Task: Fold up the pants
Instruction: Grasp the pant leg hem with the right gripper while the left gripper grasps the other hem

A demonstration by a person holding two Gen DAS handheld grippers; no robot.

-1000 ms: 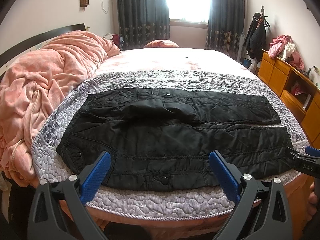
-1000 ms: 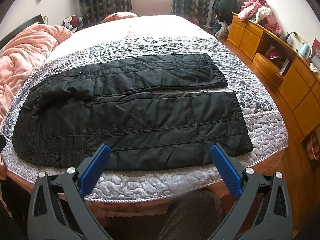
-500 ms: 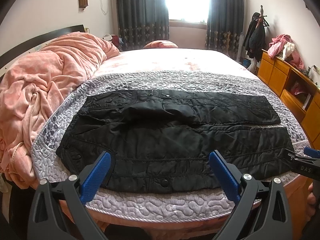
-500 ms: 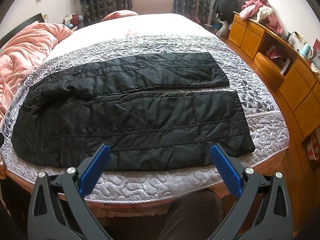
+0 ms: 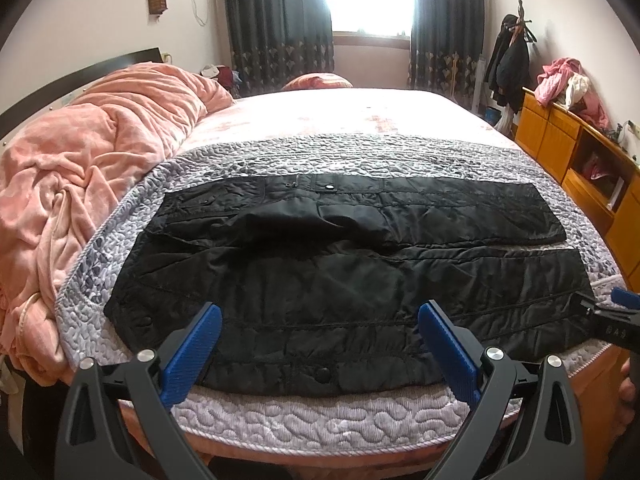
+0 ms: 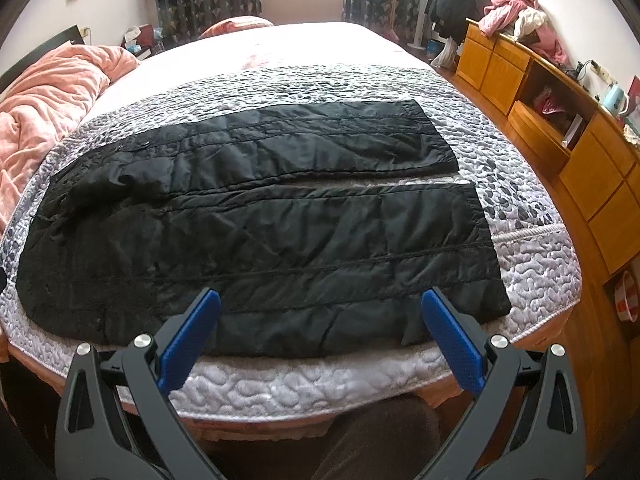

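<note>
Black quilted pants lie flat on the grey quilted bedspread, waist to the left, both legs side by side running right. The crotch area is bunched. My left gripper is open and empty, just above the near edge of the pants near the waist. My right gripper is open and empty, above the near edge of the near leg. The right gripper's tip also shows in the left wrist view beside the leg hem.
A crumpled pink blanket fills the bed's left side. Wooden cabinets with clothes on top line the right wall. The bed's front edge is just below both grippers. My knee is under the right gripper.
Both grippers have edged slightly closer to the near edge of the pants. The pants have not moved.
</note>
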